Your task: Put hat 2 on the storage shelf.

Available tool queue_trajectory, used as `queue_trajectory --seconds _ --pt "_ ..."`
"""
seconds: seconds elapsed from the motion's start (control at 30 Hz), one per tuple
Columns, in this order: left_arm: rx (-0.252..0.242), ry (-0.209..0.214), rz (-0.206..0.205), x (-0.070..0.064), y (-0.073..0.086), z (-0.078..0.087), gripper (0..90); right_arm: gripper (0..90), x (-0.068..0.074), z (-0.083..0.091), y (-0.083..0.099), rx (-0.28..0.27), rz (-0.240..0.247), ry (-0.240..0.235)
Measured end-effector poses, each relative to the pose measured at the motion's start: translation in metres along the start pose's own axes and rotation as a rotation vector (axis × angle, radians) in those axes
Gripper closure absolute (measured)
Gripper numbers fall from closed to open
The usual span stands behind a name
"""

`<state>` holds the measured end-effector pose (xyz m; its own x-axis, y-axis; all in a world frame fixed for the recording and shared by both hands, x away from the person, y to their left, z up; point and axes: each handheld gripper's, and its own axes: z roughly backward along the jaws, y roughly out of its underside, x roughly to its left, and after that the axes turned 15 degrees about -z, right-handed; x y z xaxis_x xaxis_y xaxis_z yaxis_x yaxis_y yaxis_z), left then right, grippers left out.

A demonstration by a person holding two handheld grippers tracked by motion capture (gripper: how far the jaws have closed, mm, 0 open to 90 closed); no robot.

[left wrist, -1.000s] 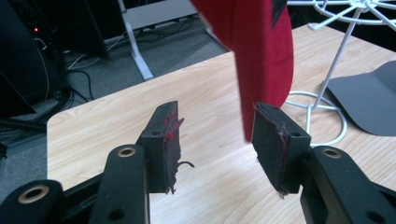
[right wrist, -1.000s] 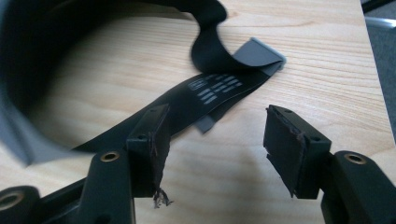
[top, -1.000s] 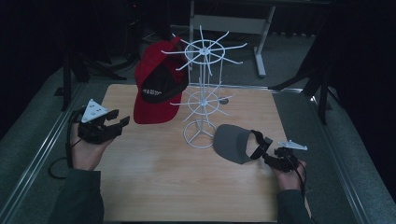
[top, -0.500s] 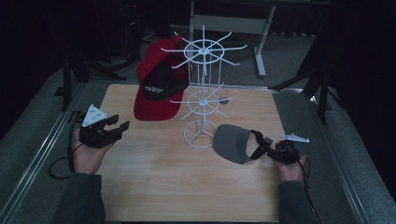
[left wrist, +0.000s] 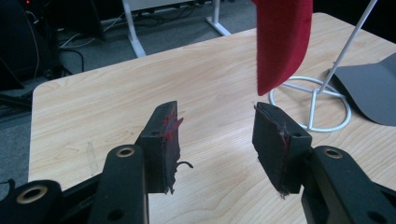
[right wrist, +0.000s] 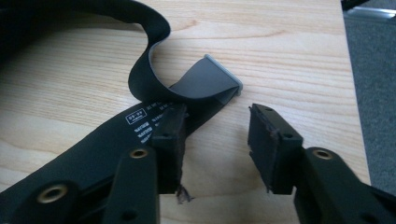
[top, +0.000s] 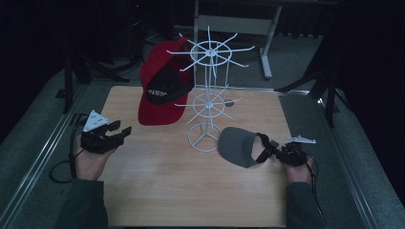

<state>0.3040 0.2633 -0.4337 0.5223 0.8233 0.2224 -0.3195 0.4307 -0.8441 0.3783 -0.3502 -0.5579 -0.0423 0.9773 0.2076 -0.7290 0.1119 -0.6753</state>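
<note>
We see the right gripper, fingers apart, straddling what seems the black strap of the grey fabric visor, lower right; left gripper apart, empty.

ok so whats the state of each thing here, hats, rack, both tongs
red cap: hanging on the white rack, brim down, clear of the table
white rack: upright on the table
grey visor: lying flat on the table, strap toward the right tongs
left tongs: open, holding nothing, jaws toward the cap
right tongs: open, at the visor strap, not closed on it
</note>
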Motion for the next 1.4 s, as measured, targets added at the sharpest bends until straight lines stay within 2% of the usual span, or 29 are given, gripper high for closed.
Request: queue_trajectory --seconds 0.4,0.63,0.77,0.93,1.17,1.4 --pt "0.001 0.010 0.000 -0.002 -0.001 -0.004 51.1 49.1 0.015 -0.011 -0.014 0.009 0.070 -0.006" --pt "0.002 0.011 0.004 -0.003 0.000 -0.005 51.1 45.0 0.027 -0.016 -0.016 0.029 0.096 -0.068" --pt "0.002 0.012 0.003 -0.003 0.000 -0.006 51.1 44.9 0.031 -0.022 -0.017 0.049 0.077 -0.068" --pt "0.003 0.011 0.005 -0.003 0.001 -0.006 51.1 44.4 0.033 -0.024 -0.019 0.055 0.057 -0.045" --pt "0.007 0.020 0.009 -0.005 0.004 -0.008 51.1 40.6 0.032 -0.021 -0.016 0.061 0.039 -0.021" --pt "0.008 0.022 0.011 -0.005 0.004 -0.008 51.1 40.6 0.025 -0.017 -0.017 0.076 0.016 0.017"
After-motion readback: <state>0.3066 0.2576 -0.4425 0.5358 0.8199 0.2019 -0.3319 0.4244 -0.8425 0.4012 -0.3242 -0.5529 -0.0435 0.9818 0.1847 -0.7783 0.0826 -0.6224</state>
